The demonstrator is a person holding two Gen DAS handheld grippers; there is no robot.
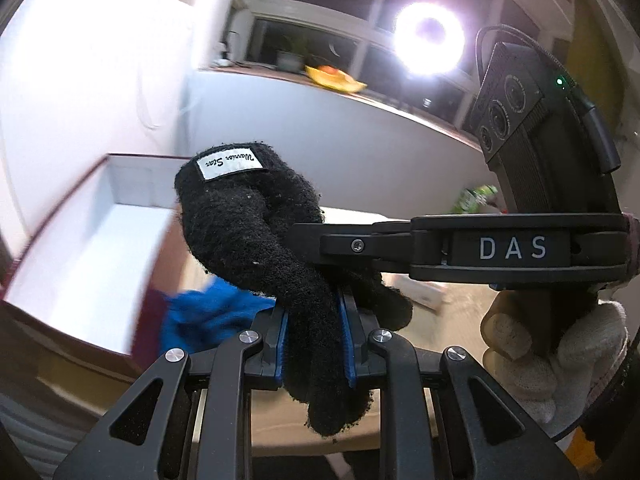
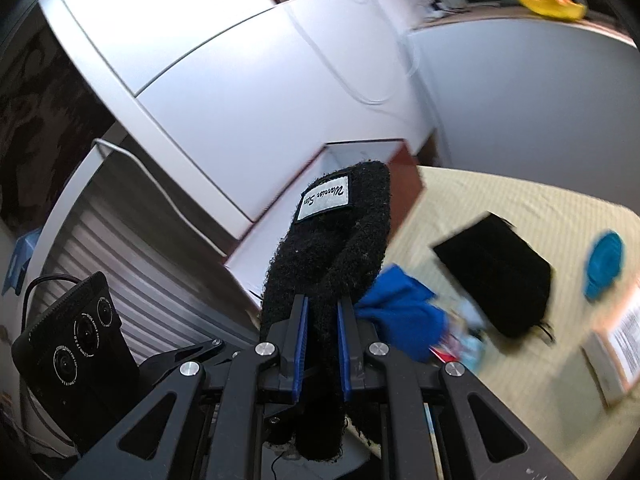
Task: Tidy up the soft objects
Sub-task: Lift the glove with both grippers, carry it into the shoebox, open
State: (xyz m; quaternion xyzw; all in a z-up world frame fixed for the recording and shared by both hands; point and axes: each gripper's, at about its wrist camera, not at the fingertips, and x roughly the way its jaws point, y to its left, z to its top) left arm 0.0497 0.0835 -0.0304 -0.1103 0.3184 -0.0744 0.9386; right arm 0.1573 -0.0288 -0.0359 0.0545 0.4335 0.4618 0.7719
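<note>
Black fleece glove point(image 1: 256, 236) is clamped by both the left gripper point(image 1: 316, 344) and right gripper point(image 2: 322, 344), its long axis pointing toward the open box point(image 1: 100, 248) ahead-left.

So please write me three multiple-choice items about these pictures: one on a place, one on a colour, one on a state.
1. Where is the blue cloth?
A. on the windowsill
B. on the table, beside the open box
C. inside the box

2. What colour is the glove's label?
A. white
B. red
C. yellow

3. What state is the left tool in?
A. wide open
B. shut on nothing
C. shut on the glove

Answers: 1 B, the cloth lies on the tabletop outside the box; 2 A, a white tag with dark script; 3 C, the glove is pinched between its blue pads.
</note>
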